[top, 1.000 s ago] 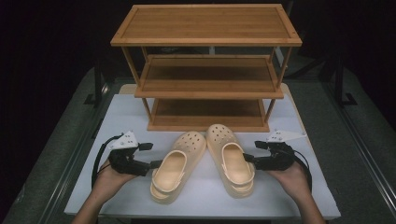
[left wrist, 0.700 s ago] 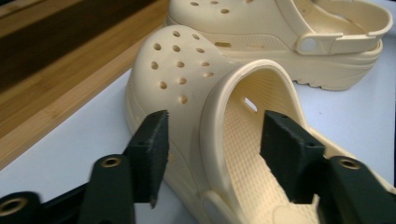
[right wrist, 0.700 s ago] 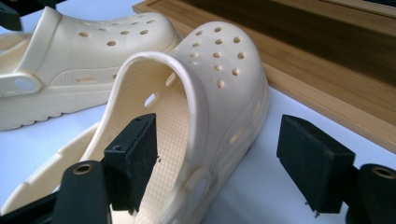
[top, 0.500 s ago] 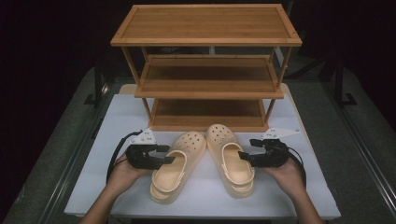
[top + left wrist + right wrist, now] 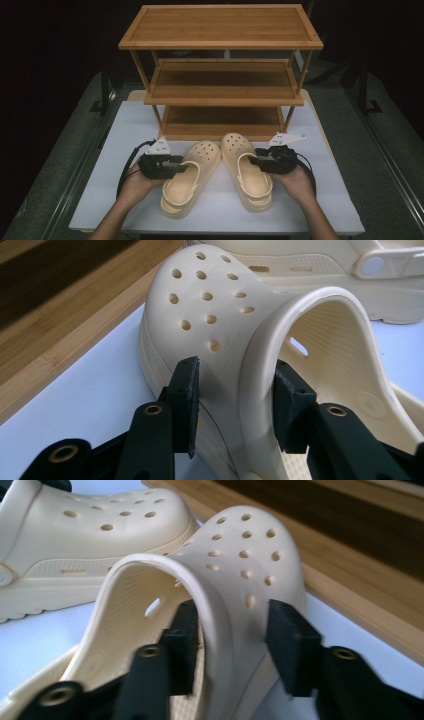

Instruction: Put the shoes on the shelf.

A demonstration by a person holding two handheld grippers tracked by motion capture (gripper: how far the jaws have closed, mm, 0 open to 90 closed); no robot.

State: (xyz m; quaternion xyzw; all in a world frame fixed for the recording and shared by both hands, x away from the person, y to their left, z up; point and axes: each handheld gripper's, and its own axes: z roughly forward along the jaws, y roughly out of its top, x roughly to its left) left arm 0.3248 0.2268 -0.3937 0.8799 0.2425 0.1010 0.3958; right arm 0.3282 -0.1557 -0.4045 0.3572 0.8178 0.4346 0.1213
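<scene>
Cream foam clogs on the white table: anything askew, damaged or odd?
Only slightly askew: the left cream foam clog angles its toe toward the right cream foam clog, so the toes converge before the three-tier wooden rack. No damage visible; each gripper's jaws straddle a clog's side wall.

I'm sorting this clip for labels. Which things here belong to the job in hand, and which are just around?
In the job:
left clog, its side wall between the left gripper jaws
right clog, likewise in the right gripper

Just around:
wooden rack
white table
</scene>
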